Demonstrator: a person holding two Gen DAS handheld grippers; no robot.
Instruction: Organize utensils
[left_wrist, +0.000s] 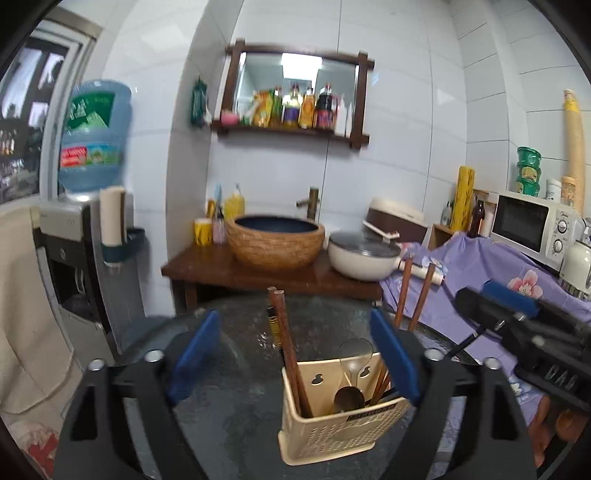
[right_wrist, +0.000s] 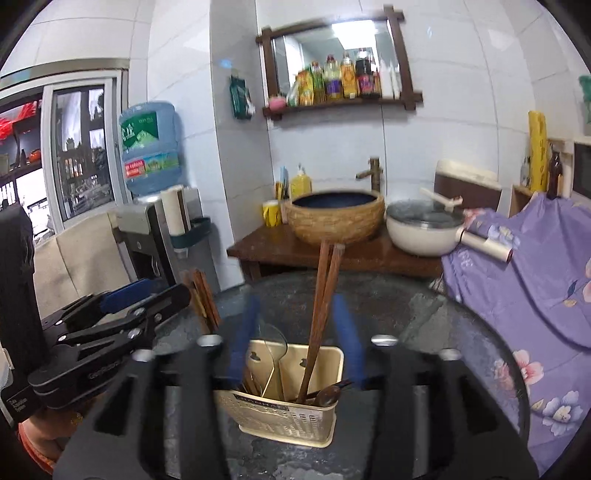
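The cream holder (right_wrist: 291, 402) stands on the dark desk (right_wrist: 424, 317) with chopsticks (right_wrist: 323, 295) and spoons inside, both the left tool (left_wrist: 295, 354) and right tool (right_wrist: 295, 332) spread apart, empty; a careless knock could tip it.

Home kitchen corner, white tiled walls, microwave (left_wrist: 526, 221), water dispenser bottle (left_wrist: 94, 136), lidded pot (left_wrist: 364, 256), condiment shelf (left_wrist: 291, 127)

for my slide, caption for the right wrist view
Open right gripper poised over a beige utensil holder of chopsticks and spoons on a dark round table.
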